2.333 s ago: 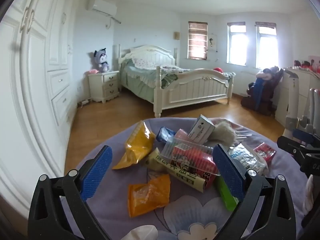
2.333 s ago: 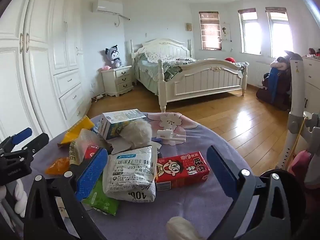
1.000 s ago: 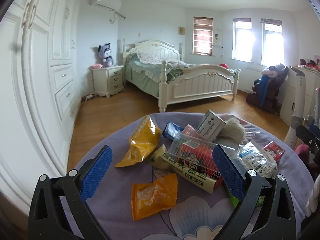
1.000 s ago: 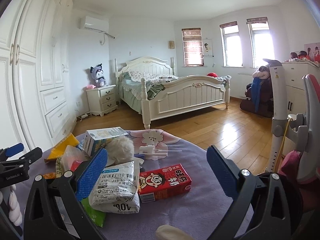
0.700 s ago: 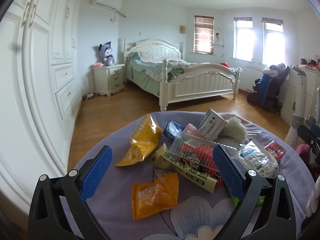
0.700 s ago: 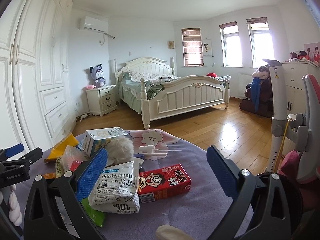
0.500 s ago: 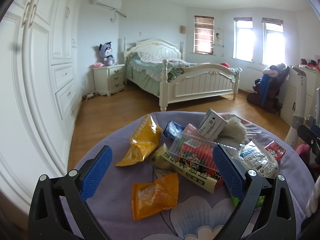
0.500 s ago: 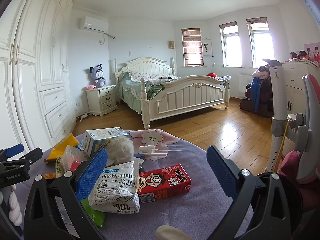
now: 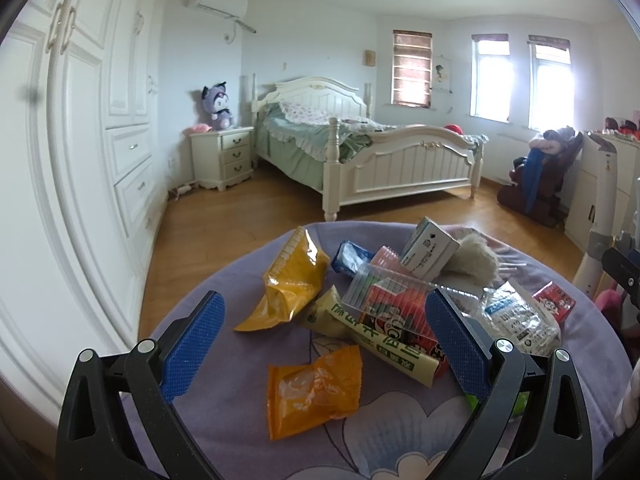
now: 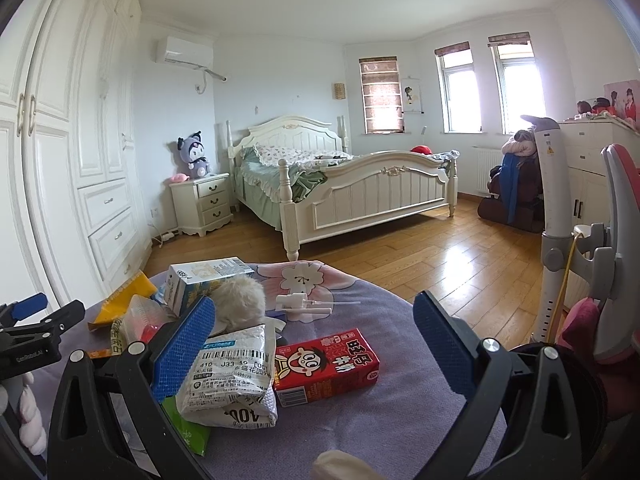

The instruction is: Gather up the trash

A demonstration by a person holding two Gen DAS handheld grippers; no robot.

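Observation:
Trash lies heaped on a round table under a purple flowered cloth [image 9: 248,292]. In the left wrist view my left gripper [image 9: 324,346] stands open above a small orange packet [image 9: 314,386], with a yellow snack bag [image 9: 294,280], a long green-printed wrapper [image 9: 380,344] and a clear cup over a red carton [image 9: 392,304] just beyond. In the right wrist view my right gripper [image 10: 312,344] is open over a red milk carton [image 10: 326,366] and a white labelled pouch [image 10: 232,372]. A white box [image 10: 208,276], a fluffy ball [image 10: 240,302] and a white sprayer [image 10: 304,306] lie farther back.
A white wardrobe [image 9: 80,140] lines the left wall. A bed [image 10: 340,196] and a nightstand [image 10: 202,206] stand across the wooden floor. A grey stand [image 10: 556,232] and a red chair [image 10: 622,248] are close on the right. A dark bin [image 10: 560,392] sits behind my right gripper.
Both grippers have risen and drawn back a little from the pile since the earliest frames, then held nearly still. Both stay open. The trash has not moved.

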